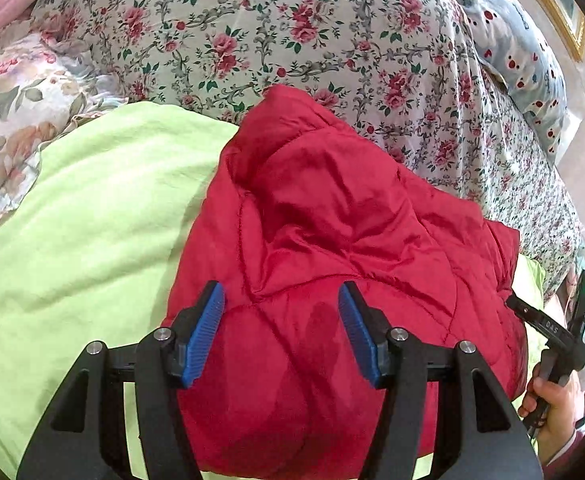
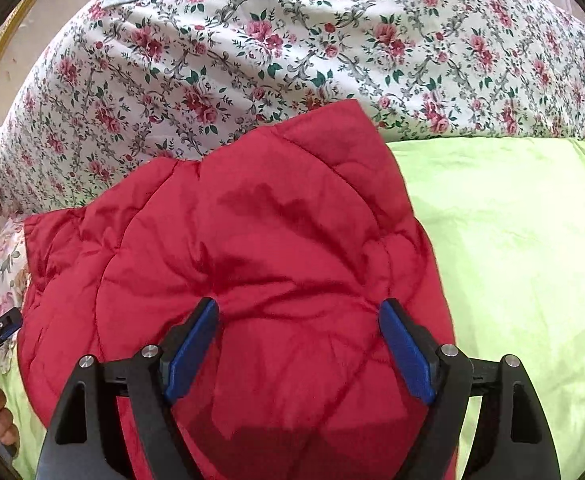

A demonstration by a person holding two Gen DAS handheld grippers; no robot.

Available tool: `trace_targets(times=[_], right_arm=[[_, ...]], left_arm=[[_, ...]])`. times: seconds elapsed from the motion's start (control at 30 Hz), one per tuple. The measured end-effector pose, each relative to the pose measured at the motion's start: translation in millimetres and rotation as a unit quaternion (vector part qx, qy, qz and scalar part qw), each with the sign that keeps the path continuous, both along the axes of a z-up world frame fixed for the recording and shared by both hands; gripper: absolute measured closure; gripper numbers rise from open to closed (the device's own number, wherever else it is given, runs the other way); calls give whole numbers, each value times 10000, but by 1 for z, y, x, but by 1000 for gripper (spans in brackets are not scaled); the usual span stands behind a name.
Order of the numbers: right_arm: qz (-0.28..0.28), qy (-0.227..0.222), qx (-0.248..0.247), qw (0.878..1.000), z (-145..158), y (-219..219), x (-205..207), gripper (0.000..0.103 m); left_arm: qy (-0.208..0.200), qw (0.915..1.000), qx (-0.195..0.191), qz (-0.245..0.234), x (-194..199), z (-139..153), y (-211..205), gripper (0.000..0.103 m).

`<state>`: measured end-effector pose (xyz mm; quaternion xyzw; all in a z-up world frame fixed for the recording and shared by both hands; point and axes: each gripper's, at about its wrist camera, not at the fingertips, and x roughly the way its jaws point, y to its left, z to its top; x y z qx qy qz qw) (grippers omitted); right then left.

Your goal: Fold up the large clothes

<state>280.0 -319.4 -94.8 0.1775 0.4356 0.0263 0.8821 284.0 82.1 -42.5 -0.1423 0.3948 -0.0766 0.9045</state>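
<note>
The red quilted jacket point(image 1: 332, 248) lies folded into a puffy bundle on a light green sheet point(image 1: 92, 240), its far corner reaching over onto the rose-patterned bedspread point(image 1: 292, 32) at twelve o'clock. In the left wrist view the jacket fills the middle and lower frame, directly under and ahead of the left gripper point(image 1: 282, 336); its blue pads point(image 1: 206, 336) stand moderately apart above the fabric with nothing pinched between them. The green sheet spreads from the jacket toward nine o'clock, and a pastel floral pillow point(image 1: 8, 120) sits at ten o'clock. At four o'clock, just beside the jacket's edge, a hand point(image 1: 556, 412) grips the handle of the other tool. In the right wrist view the jacket point(image 2: 232, 260) again lies below and ahead of the right gripper point(image 2: 298, 352), whose blue pads point(image 2: 406, 356) are spread wide over the red cloth, gripping nothing. Here the green sheet point(image 2: 512, 260) runs toward three o'clock, the bedspread point(image 2: 292, 40) fills twelve o'clock, and fingers point(image 2: 0, 416) show at eight o'clock.
</note>
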Motion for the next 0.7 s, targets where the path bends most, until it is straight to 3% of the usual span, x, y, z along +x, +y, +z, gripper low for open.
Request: trace_targets(times=[0.33,0.5,0.53,0.7], right_arm=[[17,-79,103,9999,8,-12,-25,19],[-113,-126,188,9997,14,-34,-41,18],[-151,-134,211,9996,14,-38,-42,14],[-441,97,496,9977,-5,-70,-50,10]], left_arm=[[65,9999,-135,35,-3,-4,13,41],[36,9979,-637,143,-3,-12,37,30],[67,9974,-692,177,-3,-15,40,28],[353,9886,-1447,219,1,-39,65,28]])
